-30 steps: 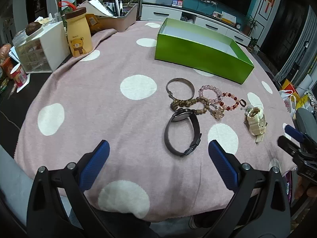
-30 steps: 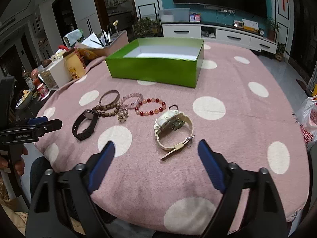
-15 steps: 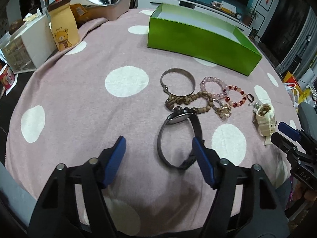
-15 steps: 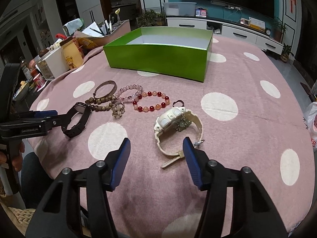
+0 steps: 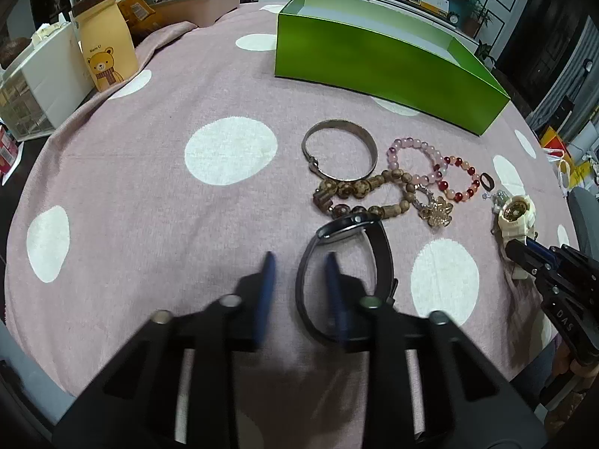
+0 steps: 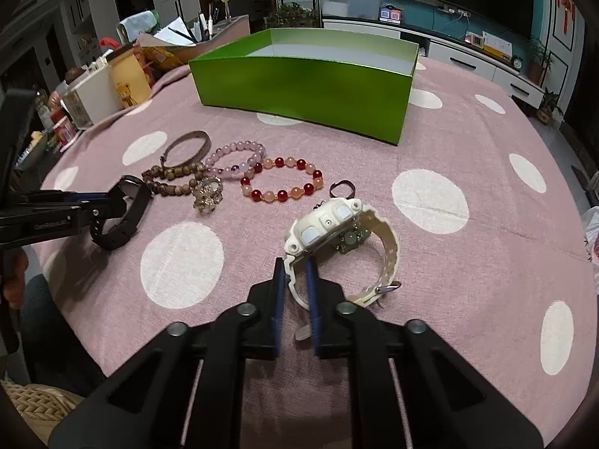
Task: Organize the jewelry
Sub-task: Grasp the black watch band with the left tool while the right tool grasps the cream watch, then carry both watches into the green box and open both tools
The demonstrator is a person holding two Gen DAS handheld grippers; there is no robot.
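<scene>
My left gripper [image 5: 299, 262] is closing around the left strap of the black watch [image 5: 382, 247]; its fingers are blurred with a gap still showing, one finger inside the loop. My right gripper [image 6: 292, 265] is nearly shut around the strap of the cream watch [image 6: 329, 224]. On the pink dotted cloth lie a metal bangle [image 5: 338, 149], a wooden bead bracelet [image 5: 359, 189], a pink bead bracelet [image 5: 415, 161], a red bead bracelet [image 6: 284, 183] and a flower brooch [image 5: 436, 215]. The open green box [image 5: 374, 63] stands behind them.
A bear-print paper bag [image 5: 105, 52], a white drawer box [image 5: 37, 86] and a pen tray [image 5: 194, 0] crowd the far left. The table edge [image 5: 37, 336] runs close in front. A small dark ring [image 6: 342, 187] lies by the cream watch.
Both grippers have moved forward and down and narrowed from wide open. The left now straddles the black watch strap, the right the cream watch strap.
</scene>
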